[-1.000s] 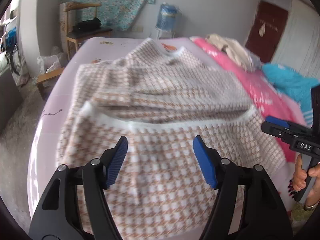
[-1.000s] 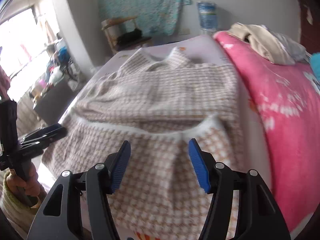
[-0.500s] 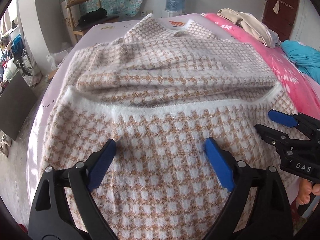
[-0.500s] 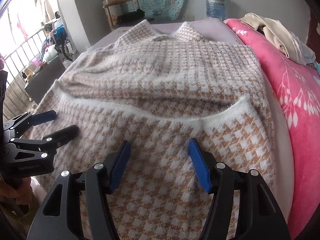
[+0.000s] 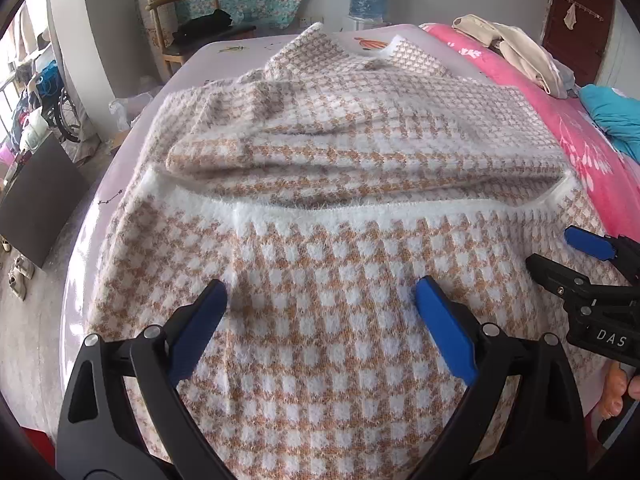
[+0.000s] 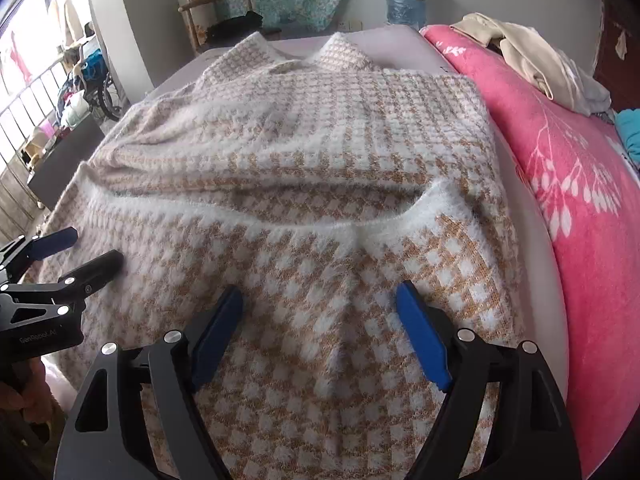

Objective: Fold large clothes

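I am holding my left gripper [image 5: 320, 294] just over the near part of the fuzzy brown-and-white checked sweater [image 5: 340, 208], and its two blue fingers [image 5: 200, 320] are spread wide apart with nothing between them. My right gripper [image 6: 320, 304] is hanging over the same near part, a bit closer to the pink blanket [image 6: 560, 168], and its fingers are spread wide too, pinching nothing. The sweater is lying on the pale purple bed [image 5: 92, 240] with its bottom part folded up over the middle, so the white fuzzy hem [image 6: 320, 220] is running across it.
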A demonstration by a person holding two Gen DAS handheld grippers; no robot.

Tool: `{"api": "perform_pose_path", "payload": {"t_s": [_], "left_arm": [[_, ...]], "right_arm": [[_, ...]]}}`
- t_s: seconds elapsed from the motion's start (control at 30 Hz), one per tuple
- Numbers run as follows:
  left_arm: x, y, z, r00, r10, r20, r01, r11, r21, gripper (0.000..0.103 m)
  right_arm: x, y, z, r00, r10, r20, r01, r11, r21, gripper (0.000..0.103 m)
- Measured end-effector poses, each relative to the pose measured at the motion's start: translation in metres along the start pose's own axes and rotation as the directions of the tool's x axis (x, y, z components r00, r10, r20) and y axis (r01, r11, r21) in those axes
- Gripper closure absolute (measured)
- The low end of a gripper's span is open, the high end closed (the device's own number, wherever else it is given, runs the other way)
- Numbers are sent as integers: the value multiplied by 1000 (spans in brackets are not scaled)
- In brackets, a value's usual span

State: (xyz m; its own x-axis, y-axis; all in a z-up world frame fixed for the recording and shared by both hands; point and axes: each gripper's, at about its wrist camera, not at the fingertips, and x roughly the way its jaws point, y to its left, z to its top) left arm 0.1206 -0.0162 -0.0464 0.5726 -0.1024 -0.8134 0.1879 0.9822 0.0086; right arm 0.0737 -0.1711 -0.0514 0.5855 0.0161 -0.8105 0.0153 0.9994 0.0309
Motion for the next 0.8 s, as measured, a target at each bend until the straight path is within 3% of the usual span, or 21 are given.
{"api": "perform_pose_path", "payload": {"t_s": [0.8], "left_arm": [[-2, -3, 0, 999, 38, 1, -38, 999, -6, 9]], "right_arm": [[3, 3, 1, 1000, -23, -4, 23, 1000, -15, 22]]}}
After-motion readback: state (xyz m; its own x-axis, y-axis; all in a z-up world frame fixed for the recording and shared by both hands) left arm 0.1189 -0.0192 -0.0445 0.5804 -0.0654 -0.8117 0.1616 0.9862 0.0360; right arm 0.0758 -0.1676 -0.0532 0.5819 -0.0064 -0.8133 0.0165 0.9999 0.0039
